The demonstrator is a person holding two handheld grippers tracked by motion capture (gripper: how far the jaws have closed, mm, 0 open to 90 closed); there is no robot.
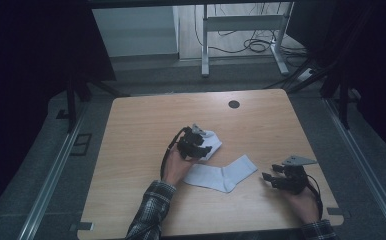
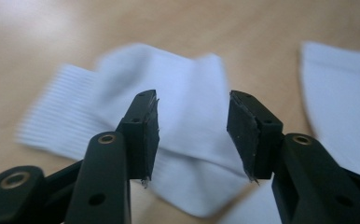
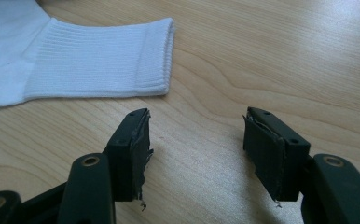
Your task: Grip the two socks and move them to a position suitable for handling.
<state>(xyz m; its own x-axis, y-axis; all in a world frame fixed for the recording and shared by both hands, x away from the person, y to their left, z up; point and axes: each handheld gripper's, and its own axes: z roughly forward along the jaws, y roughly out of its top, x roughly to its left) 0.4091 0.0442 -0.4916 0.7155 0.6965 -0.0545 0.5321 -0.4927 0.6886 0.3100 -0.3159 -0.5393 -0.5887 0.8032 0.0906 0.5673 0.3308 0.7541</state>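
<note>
Wooden table [image 1: 141,130], light grain, round dark grommet [image 1: 234,104] near far edge.

Item 1: white sock [image 1: 221,176], laid flat and bent at the heel, centre-front of table; ribbed cuff [image 3: 103,60] points toward right gripper.

Item 2: second white sock [image 2: 183,116], bunched, just beyond the first, lying under left gripper.

Left gripper [image 2: 193,133]: above the bunched sock, fingers spread, nothing pinched.

Right gripper [image 3: 197,149]: near the flat sock's cuff, apart from it, over bare wood, fingers spread, nothing between them

Plaid flannel sleeves, black left gripper [image 1: 197,148], black right gripper [image 1: 276,179] topped with grey triangular plate, trailing cables
</note>
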